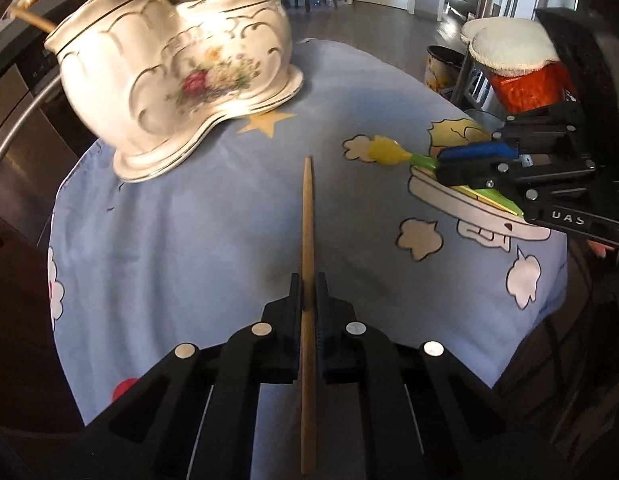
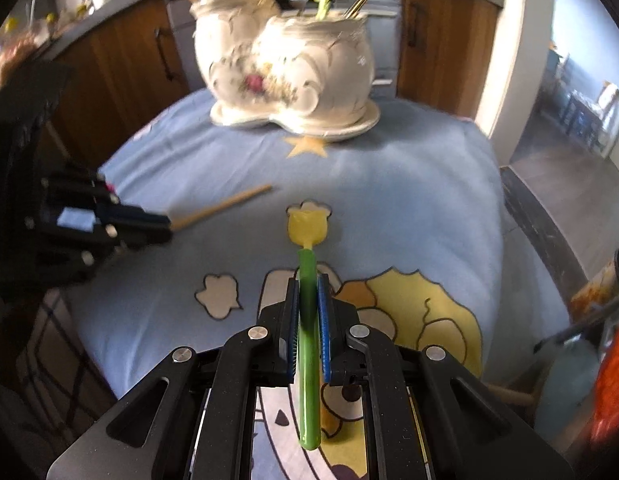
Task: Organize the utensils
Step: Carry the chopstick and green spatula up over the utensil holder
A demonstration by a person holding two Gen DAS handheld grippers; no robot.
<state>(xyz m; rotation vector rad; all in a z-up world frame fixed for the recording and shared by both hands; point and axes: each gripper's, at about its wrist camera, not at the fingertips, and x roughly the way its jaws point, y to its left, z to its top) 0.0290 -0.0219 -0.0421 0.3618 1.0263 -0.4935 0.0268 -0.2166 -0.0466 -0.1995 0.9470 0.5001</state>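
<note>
My left gripper (image 1: 308, 282) is shut on a wooden chopstick (image 1: 307, 216) that points forward over the blue tablecloth (image 1: 213, 224). My right gripper (image 2: 308, 284) is shut on the green handle of a tulip-shaped utensil with a yellow head (image 2: 307, 230). A white floral ceramic holder with two pots (image 1: 177, 68) stands at the far side of the table and holds several utensils. It also shows in the right wrist view (image 2: 289, 68). The right gripper (image 1: 441, 162) shows at the right in the left view with the tulip utensil (image 1: 385, 151). The left gripper (image 2: 165, 226) shows at the left in the right view with the chopstick (image 2: 225, 206).
The blue cartoon tablecloth (image 2: 389, 200) covers a rounded table. Wooden cabinets (image 2: 121, 60) and a counter stand behind the holder. A chair with an orange and white cushion (image 1: 517, 64) stands to the right of the table. A steel appliance (image 1: 13, 120) is at the left.
</note>
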